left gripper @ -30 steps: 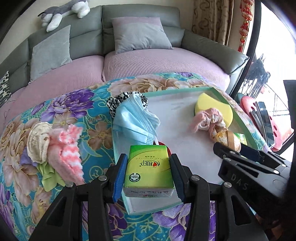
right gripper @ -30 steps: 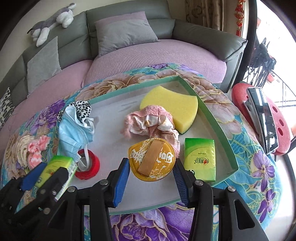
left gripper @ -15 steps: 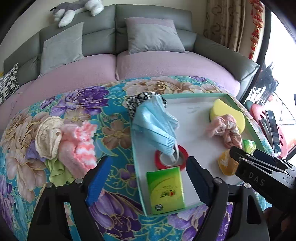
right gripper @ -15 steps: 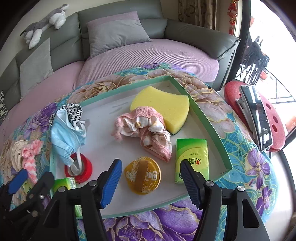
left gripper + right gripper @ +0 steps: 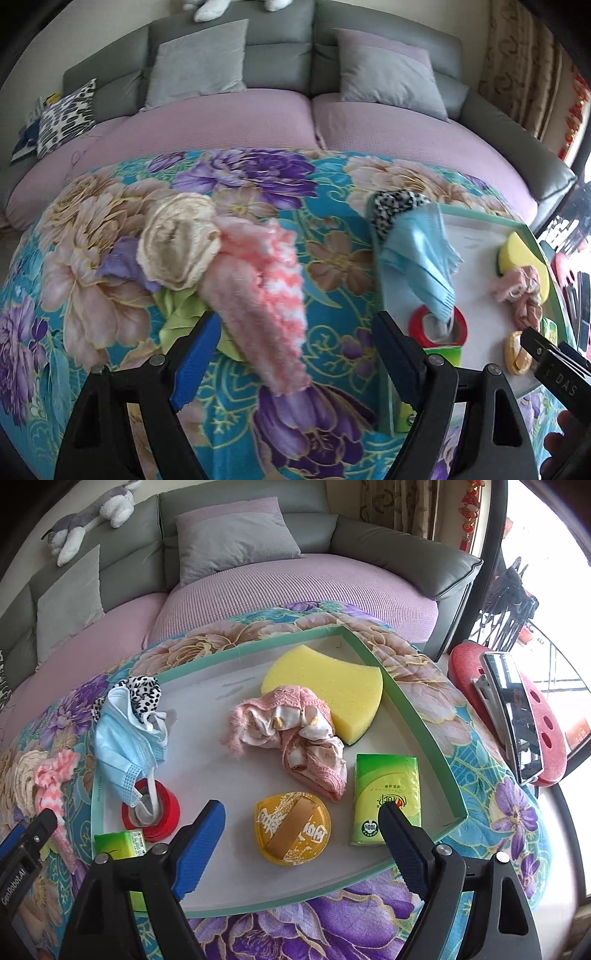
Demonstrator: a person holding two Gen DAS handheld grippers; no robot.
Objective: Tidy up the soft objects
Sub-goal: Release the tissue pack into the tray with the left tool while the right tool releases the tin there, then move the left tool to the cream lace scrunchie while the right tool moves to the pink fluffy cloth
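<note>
Left gripper [image 5: 291,354]: fingers spread wide, holding nothing, aimed down at the fluffy pink-and-white knitted cloth [image 5: 262,291] lying on the floral-covered surface [image 5: 332,258]. The cloth runs from 10 o'clock to 6 o'clock between the fingers, touching a cream lace rosette [image 5: 177,243] and a lime-green cloth [image 5: 181,314]; this heap outside the tray is judged the next pick.

Right gripper [image 5: 301,843]: fingers opening, nothing gripped. The round gold foil-wrapped puck [image 5: 291,829] sits free between them on the shallow green-rimmed white tray [image 5: 421,716].

Already in the tray: yellow curved sponge [image 5: 328,686] at 12 o'clock, pink frilled fabric [image 5: 291,738] touching it, green tissue pack [image 5: 388,794] at 3 o'clock, blue face mask [image 5: 125,742] draped into a red tape roll [image 5: 166,812] at 9 o'clock.
</note>
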